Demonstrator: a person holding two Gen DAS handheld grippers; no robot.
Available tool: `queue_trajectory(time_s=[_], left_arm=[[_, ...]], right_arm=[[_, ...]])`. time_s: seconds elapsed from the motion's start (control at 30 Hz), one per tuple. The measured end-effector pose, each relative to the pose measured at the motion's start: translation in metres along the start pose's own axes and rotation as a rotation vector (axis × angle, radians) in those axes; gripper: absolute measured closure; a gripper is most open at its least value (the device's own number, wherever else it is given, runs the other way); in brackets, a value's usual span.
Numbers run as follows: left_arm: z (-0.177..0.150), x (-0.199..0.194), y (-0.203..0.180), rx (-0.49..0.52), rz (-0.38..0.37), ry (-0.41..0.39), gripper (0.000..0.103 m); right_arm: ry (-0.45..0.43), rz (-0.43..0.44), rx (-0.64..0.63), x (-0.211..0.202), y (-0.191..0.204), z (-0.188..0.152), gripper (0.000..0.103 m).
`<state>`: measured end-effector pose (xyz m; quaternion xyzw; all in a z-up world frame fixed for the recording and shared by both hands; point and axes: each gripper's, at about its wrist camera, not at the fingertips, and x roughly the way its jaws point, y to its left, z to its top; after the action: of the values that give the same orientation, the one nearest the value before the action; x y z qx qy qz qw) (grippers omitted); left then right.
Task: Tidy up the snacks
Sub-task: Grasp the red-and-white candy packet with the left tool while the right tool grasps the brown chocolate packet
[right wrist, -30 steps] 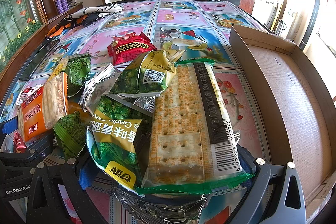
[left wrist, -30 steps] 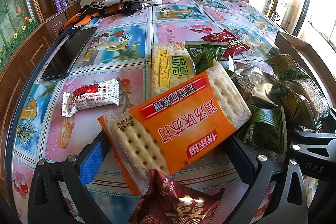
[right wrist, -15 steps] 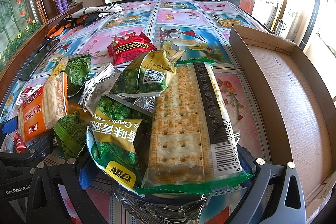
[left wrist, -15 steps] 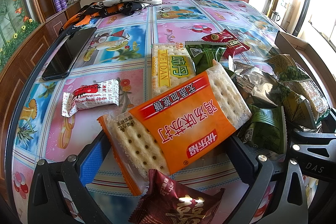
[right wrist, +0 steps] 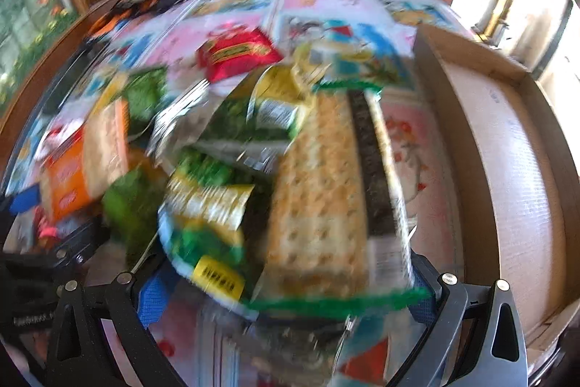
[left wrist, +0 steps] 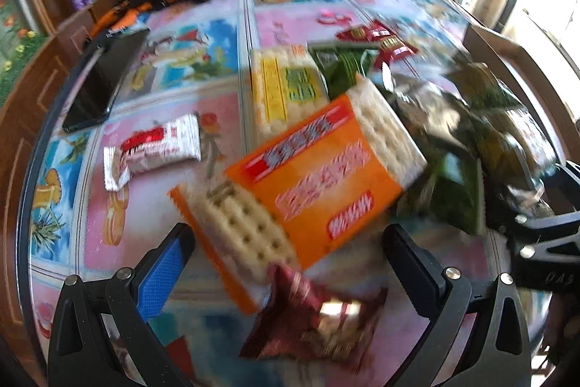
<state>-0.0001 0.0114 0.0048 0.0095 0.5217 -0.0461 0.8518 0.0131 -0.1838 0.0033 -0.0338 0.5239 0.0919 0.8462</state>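
Blurred views. Left gripper (left wrist: 290,242) wide open around orange cracker pack (left wrist: 308,184) on tabletop (left wrist: 152,118). Right gripper (right wrist: 286,281) wide open around green cracker pack (right wrist: 322,202), box (right wrist: 514,169) beside.

Motion blur smears the orange cracker pack's (left wrist: 319,184) print, perhaps unreadable.
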Motion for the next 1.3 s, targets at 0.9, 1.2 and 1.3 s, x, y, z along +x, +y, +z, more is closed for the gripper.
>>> queue_trajectory(time_s=[0.9,1.2,1.3], left_arm=[[0.068,-0.001,0.083,0.421,-0.114,0.152,0.047],[0.065,0.014,0.083,0.373,-0.123,0.158,0.078],[0.055,0.008,0.082,0.296,-0.098,0.113,0.081]], right_arm=[[-0.126,0.214,-0.009,-0.148,-0.021,-0.066,0.011],[-0.118,0.255,-0.055,-0.151,-0.011,-0.061,0.011],[-0.096,0.295,-0.114,-0.144,0.004,-0.054,0.015]])
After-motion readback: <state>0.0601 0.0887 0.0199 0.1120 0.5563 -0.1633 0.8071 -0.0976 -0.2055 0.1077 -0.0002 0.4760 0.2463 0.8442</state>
